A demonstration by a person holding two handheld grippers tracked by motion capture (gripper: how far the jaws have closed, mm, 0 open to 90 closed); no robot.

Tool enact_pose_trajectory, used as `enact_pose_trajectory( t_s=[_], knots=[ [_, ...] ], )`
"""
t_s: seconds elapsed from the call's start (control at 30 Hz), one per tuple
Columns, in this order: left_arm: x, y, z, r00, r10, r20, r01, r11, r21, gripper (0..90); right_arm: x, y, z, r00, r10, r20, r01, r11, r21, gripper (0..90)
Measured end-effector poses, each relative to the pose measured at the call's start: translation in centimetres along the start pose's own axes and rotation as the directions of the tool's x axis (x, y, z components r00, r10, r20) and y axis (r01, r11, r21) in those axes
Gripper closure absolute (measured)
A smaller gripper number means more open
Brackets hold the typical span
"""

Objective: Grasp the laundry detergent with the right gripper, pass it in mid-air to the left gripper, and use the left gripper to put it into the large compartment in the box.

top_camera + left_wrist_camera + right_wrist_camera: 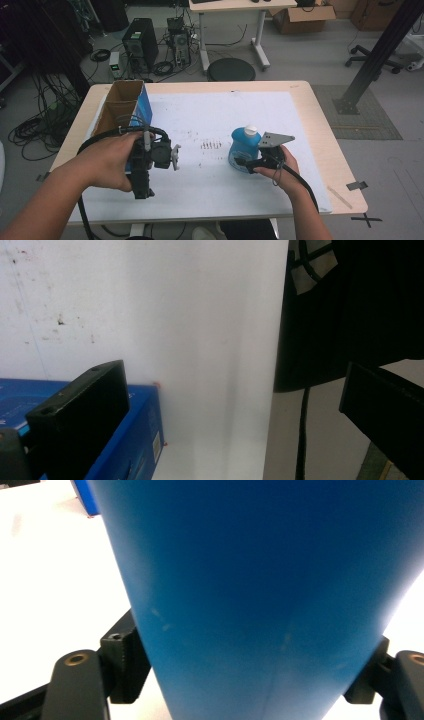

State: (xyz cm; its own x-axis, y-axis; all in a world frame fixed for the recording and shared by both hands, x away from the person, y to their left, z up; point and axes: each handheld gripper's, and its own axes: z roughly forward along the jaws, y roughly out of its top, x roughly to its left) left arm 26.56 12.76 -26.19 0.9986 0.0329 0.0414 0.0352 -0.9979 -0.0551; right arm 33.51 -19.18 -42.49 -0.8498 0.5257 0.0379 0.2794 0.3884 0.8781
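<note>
A blue bottle [242, 147] with a white cap [250, 130] stands upright on the white mat [215, 110], right of the middle. My right gripper [246, 162] comes at it from the near right, its pads pressed on both sides of the lower body. In the right gripper view the blue bottle [260, 580] sits close up, with the right gripper [245, 680] clamped on it. My left gripper [142, 192] is held at the near left, pointing toward the person, jaws wide apart. In the left gripper view, nothing lies between the jaws of the left gripper [230, 405] but mat and table edge.
An open-topped cardboard box with blue sides [125, 107] stands at the table's left, and its blue corner [135, 440] is right behind my left jaw. Past the wooden table's far edge [225, 86] are a black stool [231, 69], computer towers [141, 42] and cables.
</note>
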Motion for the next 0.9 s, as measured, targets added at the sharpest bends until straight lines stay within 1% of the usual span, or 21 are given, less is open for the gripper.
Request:
enact_pose_trajectory(
  t_s=[0.2,0.23,0.33,0.47,0.5,0.63,0.9],
  knots=[
    [0.00,-0.05,0.10,1.0000,-0.003,-0.002,0.003,1.0000,-0.005,0.2,-0.02,-0.02,0.06,1.0000,0.003,0.007,-0.003,1.000,0.005,28.9],
    [0.00,-0.05,0.08,1.0000,-0.007,0.001,0.007,1.0000,0.002,0.2,-0.02,-0.02,0.06,1.0000,0.003,0.007,-0.003,1.000,0.005,28.9],
    [0.04,-0.07,0.07,1.0000,-0.005,0.000,0.005,1.0000,0.001,0.2,-0.04,-0.06,0.06,0.9999,0.002,0.012,-0.002,1.000,0.005,33.2],
    [0.10,-0.06,0.11,1.0000,-0.003,-0.001,0.003,1.0000,0.000,0.2,0.02,-0.09,0.15,1.0000,0.001,0.010,-0.001,1.000,0.009,35.7],
    [0.11,-0.05,0.13,1.0000,-0.001,0.000,0.001,1.0000,-0.001,0.2,0.02,-0.11,0.18,0.9999,-0.001,0.011,0.001,1.000,0.009,37.6],
    [0.13,-0.06,0.23,1.0000,-0.002,0.001,0.002,1.0000,-0.003,0.2,0.03,-0.16,0.23,1.0000,-0.004,0.002,0.004,1.000,0.004,42.0],
    [0.24,0.15,0.36,1.0000,-0.001,0.002,0.001,1.0000,-0.005,0.2,0.06,0.00,0.19,0.9999,-0.014,-0.001,0.014,1.000,0.013,44.3]
  ],
)
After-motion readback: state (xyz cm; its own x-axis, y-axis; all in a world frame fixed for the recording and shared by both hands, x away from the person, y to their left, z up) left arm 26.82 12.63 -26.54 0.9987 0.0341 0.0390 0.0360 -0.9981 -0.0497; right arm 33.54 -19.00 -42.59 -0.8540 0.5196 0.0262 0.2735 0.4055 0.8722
